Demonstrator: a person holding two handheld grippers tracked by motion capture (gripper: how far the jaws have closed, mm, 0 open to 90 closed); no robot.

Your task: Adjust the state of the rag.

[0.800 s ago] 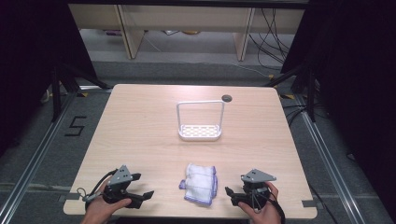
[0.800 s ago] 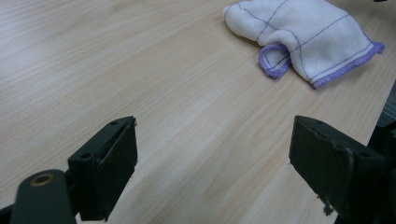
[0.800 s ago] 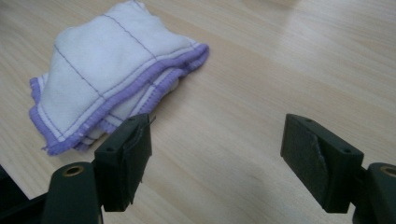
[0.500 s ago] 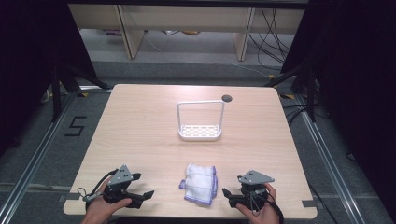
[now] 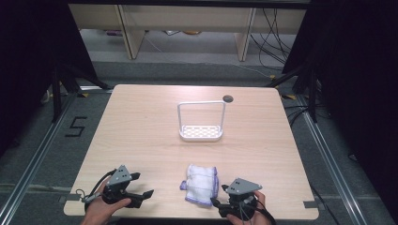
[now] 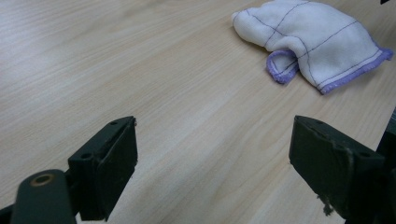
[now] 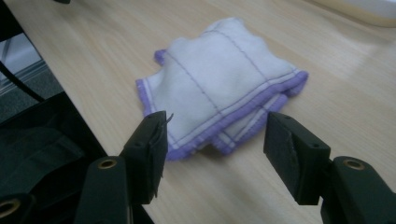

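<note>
A folded cloth (image 5: 202, 184) lies flat on the table (image 5: 141, 126) near its front edge, between the two grippers. It is soft white towelling, loosely folded into a plump, roughly square pad, quilted with thin dark stitched lines and bound along its edges in purple (one hemmed corner curls up into a small loop on the side facing the left gripper). The table top is smooth pale wood-grain laminate with rounded corners.

The right gripper (image 7: 212, 140) points at the cloth from just beside it. Its blocky black jaws stand part open with the purple hem ahead of the tips; the pads touch nothing and nothing is held. They have just been closing, with no thing between them.

The left gripper (image 6: 212, 154) sits low over bare wood, apart from the cloth, which lies ahead and to one side of it. Its jaws are spread wide and hold nothing; the matt pads look scuffed at the edges.

Farther back, near the table's middle, stands a white rack (image 5: 201, 123): a perforated oval base with a thin squared hoop rising from it. A small dark round hole (image 5: 228, 99) sits by the far edge.
</note>
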